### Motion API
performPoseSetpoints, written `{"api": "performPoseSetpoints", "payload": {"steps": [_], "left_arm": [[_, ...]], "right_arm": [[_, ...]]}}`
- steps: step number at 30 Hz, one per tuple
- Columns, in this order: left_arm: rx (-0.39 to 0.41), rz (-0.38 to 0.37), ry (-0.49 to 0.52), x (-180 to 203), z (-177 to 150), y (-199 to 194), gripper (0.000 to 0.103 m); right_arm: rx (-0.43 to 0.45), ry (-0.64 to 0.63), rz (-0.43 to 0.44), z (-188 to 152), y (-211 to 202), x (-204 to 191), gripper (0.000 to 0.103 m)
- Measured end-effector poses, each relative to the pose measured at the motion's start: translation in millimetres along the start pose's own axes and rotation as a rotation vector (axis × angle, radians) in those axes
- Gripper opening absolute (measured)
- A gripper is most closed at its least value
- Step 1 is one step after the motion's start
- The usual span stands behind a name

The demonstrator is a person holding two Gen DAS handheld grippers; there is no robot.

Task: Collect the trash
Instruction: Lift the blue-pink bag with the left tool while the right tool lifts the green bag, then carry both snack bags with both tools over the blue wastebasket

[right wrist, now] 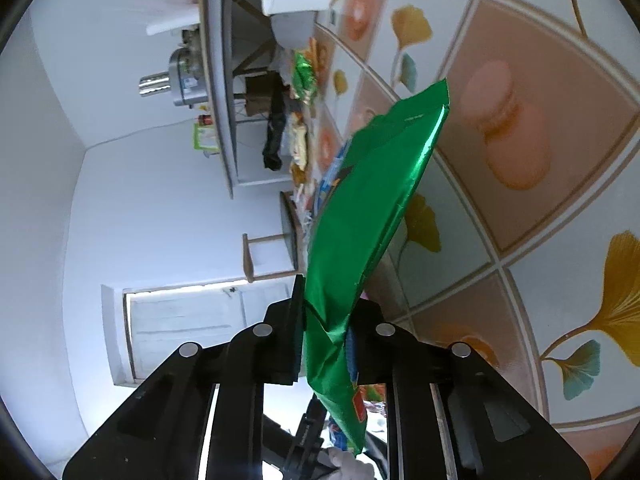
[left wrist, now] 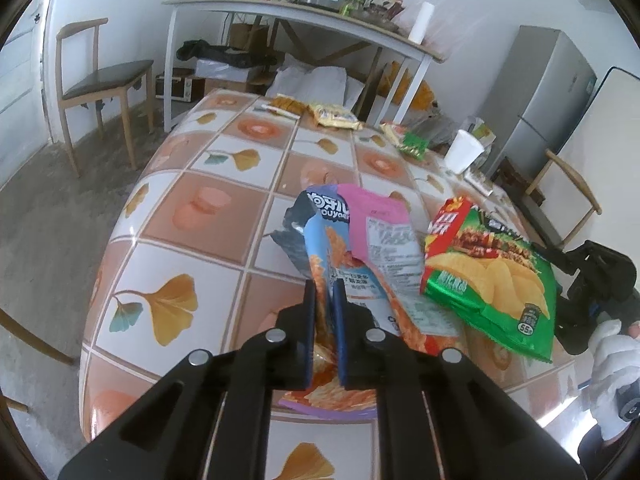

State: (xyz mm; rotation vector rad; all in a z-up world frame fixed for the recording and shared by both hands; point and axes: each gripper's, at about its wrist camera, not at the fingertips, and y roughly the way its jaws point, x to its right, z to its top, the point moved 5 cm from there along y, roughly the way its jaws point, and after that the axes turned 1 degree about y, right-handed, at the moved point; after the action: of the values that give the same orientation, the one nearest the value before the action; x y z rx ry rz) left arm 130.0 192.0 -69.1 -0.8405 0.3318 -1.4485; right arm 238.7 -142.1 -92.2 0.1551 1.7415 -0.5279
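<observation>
Green foil of a potato chip bag [right wrist: 360, 216] runs up between the right gripper [right wrist: 326, 320] fingers, clamped above the tiled-pattern table [left wrist: 192, 216]. The left gripper [left wrist: 324, 308] pinches a blue-and-pink snack bag [left wrist: 348, 248], its top rising past the fingertips.

The left tongs [left wrist: 325, 292] point down at a slant, their two black fingers [left wrist: 309, 300] nearly together and pinched on a thin wrapper. The right tongs [right wrist: 326, 312] sit rolled onto their side, nearly level, fingers [right wrist: 294, 312] clamped on a green bag. A white-gloved hand [left wrist: 612, 354] grips the right tool's handle at the far edge.
</observation>
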Motion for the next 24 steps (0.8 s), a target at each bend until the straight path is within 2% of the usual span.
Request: {"api": "performPoseSetpoints", "payload": {"steps": [9, 14, 17, 21, 24], "left_arm": [[0.071, -0.069, 0.012, 21, 20, -21, 0.004], [0.108, -0.124, 0.037, 41, 32, -38, 0.003], [0.106, -0.184, 0.052, 61, 40, -43, 0.003], [0.109, -0.267, 0.109, 103, 50, -47, 0.003], [0.111, -0.335, 0.155, 138, 55, -48, 0.003]], "right_arm": [[0.059, -0.053, 0.048, 9, -29, -19, 0.009], [0.109, -0.096, 0.080, 7, -58, -30, 0.008], [0.153, -0.118, 0.099, 6, -82, -33, 0.008], [0.246, -0.127, 0.121, 8, -135, -30, 0.008], [0.367, -0.148, 0.115, 8, -199, -27, 0.008]]}}
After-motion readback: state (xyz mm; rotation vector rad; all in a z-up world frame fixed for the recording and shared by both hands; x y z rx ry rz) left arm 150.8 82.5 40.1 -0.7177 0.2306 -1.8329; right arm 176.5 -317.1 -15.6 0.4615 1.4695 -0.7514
